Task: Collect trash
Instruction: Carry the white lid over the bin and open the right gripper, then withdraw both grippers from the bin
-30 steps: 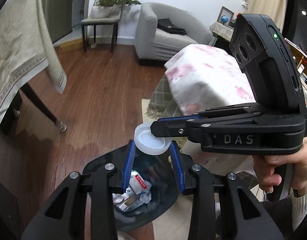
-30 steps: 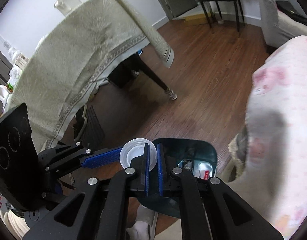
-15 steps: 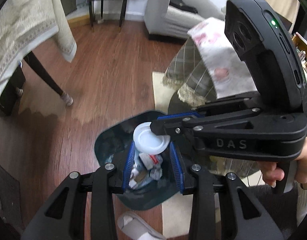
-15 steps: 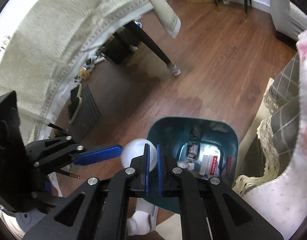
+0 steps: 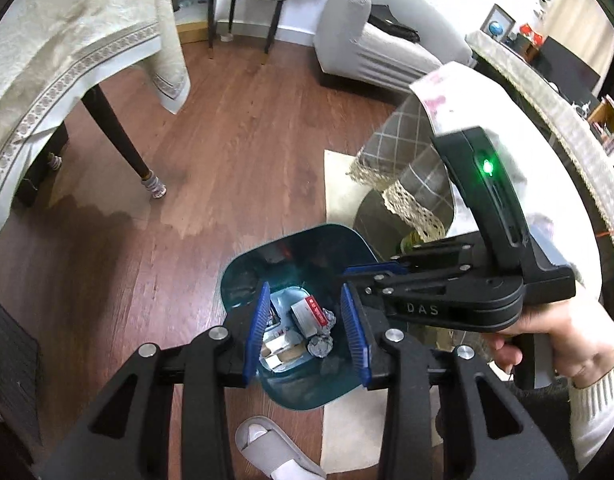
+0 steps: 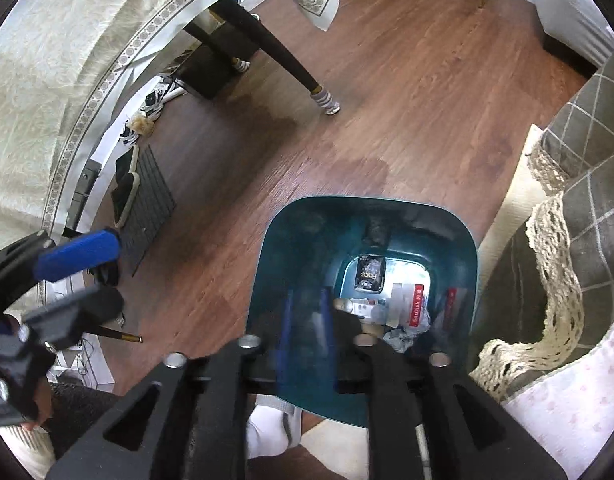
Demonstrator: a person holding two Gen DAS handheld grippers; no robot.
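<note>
Trash bin (image 5: 295, 384): teal, open-topped, standing on the wood floor (image 5: 247, 152) at the edge of a pale rug (image 5: 343, 188), directly below both grippers. Contents, seen from above: a white carton with a red label (image 5: 309, 312), a ball of crumpled foil (image 5: 321, 346), a dark packet (image 6: 370, 274) lying toward the far wall, a small white bottle (image 6: 357, 308), plus further scraps too jumbled to name. Left gripper (image 5: 305, 332): blue pads spread wide, nothing between them, hanging over the bin mouth. Right gripper (image 6: 307, 334): blurred in its own view; from the left camera it reaches in from the right with its tip over the bin and no item visible at it, but how far its jaws are parted cannot be told. Surroundings: a table draped in a cream cloth (image 5: 67, 40), a grey armchair (image 5: 371, 52), a chequered throw with lace trim (image 5: 411, 160), a slipper (image 5: 267, 448) on the floor just beside the bin. Progress, as a judgement: several pieces are already in the bin and neither gripper appears to carry anything, so this drop looks complete; no loose litter shows on the visible floor, and whether more remains elsewhere cannot be told.
</note>
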